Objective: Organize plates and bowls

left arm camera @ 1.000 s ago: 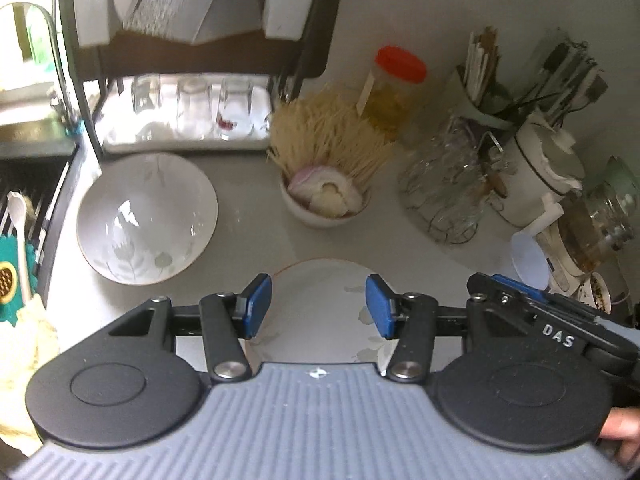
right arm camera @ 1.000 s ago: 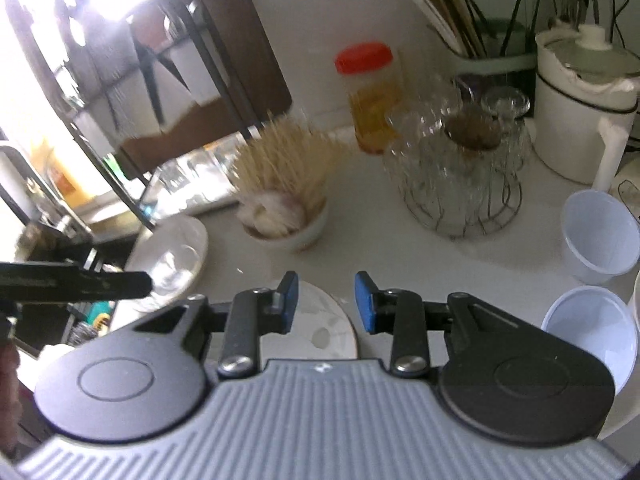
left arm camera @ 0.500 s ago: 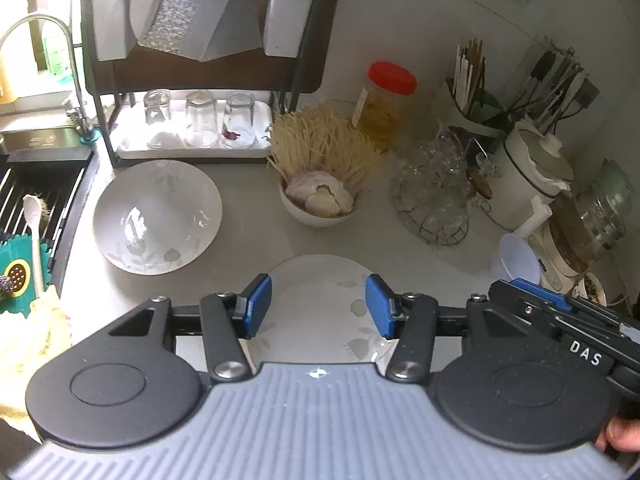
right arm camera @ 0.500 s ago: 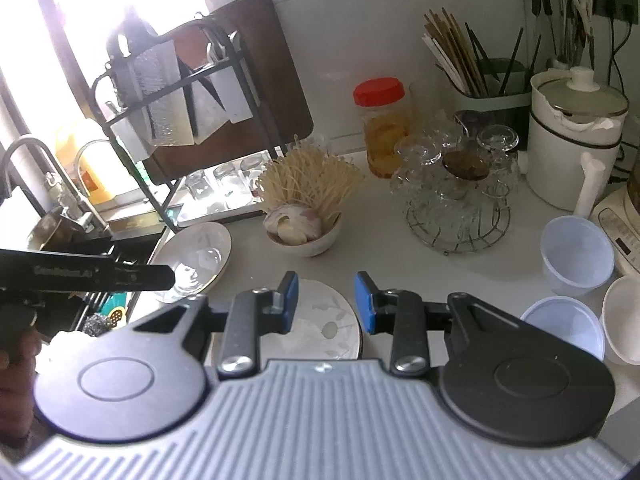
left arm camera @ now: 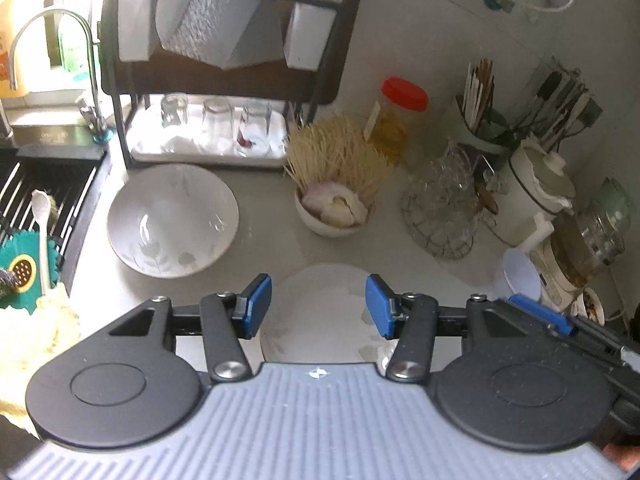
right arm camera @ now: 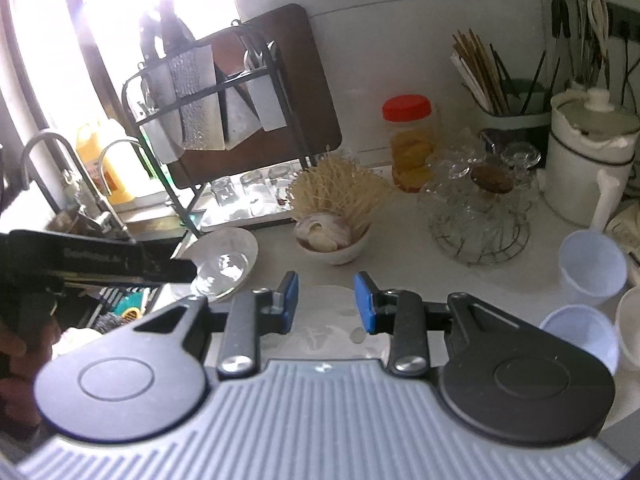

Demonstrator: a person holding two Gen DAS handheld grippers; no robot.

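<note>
A white plate [left arm camera: 320,312] with faint leaf prints lies flat on the grey counter, seen between the blue pads of my left gripper [left arm camera: 318,306], which hovers above it, open and holding nothing. The same plate [right arm camera: 326,320] shows under my right gripper [right arm camera: 325,302], also open and empty, its jaws narrower. A large white bowl [left arm camera: 172,220] with a leaf pattern sits to the plate's left near the sink; in the right wrist view the bowl [right arm camera: 224,264] is partly hidden by the left gripper's dark body [right arm camera: 96,258].
A black dish rack [left arm camera: 224,92] with upturned glasses stands at the back. A small bowl [left arm camera: 334,216] of garlic and noodles, a red-lidded jar [left arm camera: 396,120], a wire basket of glasses [left arm camera: 444,208], plastic cups [right arm camera: 592,268] and a white pot [right arm camera: 588,160] crowd the right. A sink [left arm camera: 36,216] lies left.
Both grippers have pulled back and risen, so plate, bowl and rack look smaller and more of the counter shows. Jaw openings are unchanged.
</note>
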